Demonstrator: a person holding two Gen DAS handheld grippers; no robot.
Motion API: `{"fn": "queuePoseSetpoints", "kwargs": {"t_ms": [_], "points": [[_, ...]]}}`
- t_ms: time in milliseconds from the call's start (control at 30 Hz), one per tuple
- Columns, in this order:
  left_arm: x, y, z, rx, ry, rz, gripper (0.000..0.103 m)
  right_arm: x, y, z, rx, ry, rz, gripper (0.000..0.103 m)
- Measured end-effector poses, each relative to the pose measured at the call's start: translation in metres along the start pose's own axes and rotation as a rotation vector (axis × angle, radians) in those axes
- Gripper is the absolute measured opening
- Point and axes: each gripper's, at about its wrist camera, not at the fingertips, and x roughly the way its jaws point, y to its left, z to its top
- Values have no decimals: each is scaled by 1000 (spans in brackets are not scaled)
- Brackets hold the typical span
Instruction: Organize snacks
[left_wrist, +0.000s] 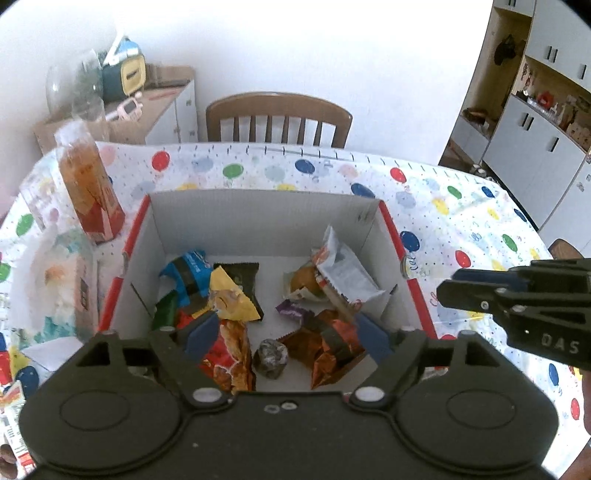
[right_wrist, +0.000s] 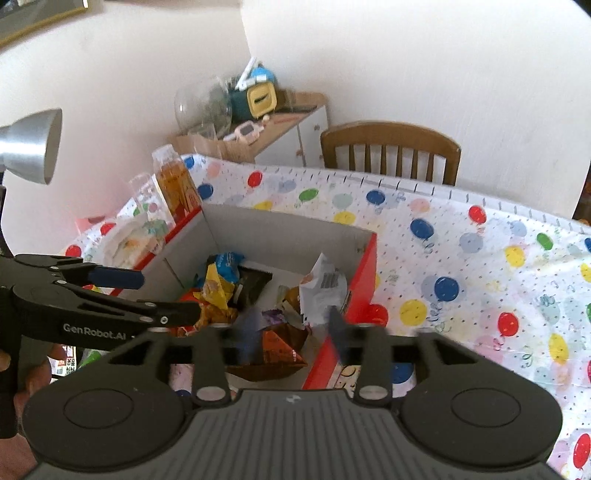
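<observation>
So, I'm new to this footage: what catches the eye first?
The red-edged box mid-table, holding a heap of bright snack packets. Around it spreads the balloon-print tablecloth, with an orange bottle standing past the box's left side. The open left claw hangs over the packets, gripping nothing.

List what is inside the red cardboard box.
The box holds loose snack packets: blue, yellow, dark, white, orange, plus a foil-wrapped piece. Anything beneath the pile is covered.
</observation>
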Motion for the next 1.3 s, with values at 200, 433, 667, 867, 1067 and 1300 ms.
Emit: {"fn": "queuePoseSetpoints", "kwargs": {"t_ms": [200, 433, 667, 867, 1067, 1300], "points": [[-21, -4, -4, -3, -57, 23, 90, -22, -1, -6, -17, -38, 20, 68], [-48, -8, -10, -16, -124, 27, 100, -40, 1, -18, -25, -64, 31, 79], [-64, -16, -18, -17, -160, 45, 102, -56, 2, -26, -25, -97, 33, 84], [-72, -20, -24, -21, -167, 49, 102, -63, 2, -31, -10, -114, 41, 90], [-75, -23, -28, -15, -170, 82, 103, -69, 5, -37, 12, -140, 29, 103], [-82, -26, -35, -30, -174, 82, 103, -75, 10, -45, 24, -149, 35, 103]]}}
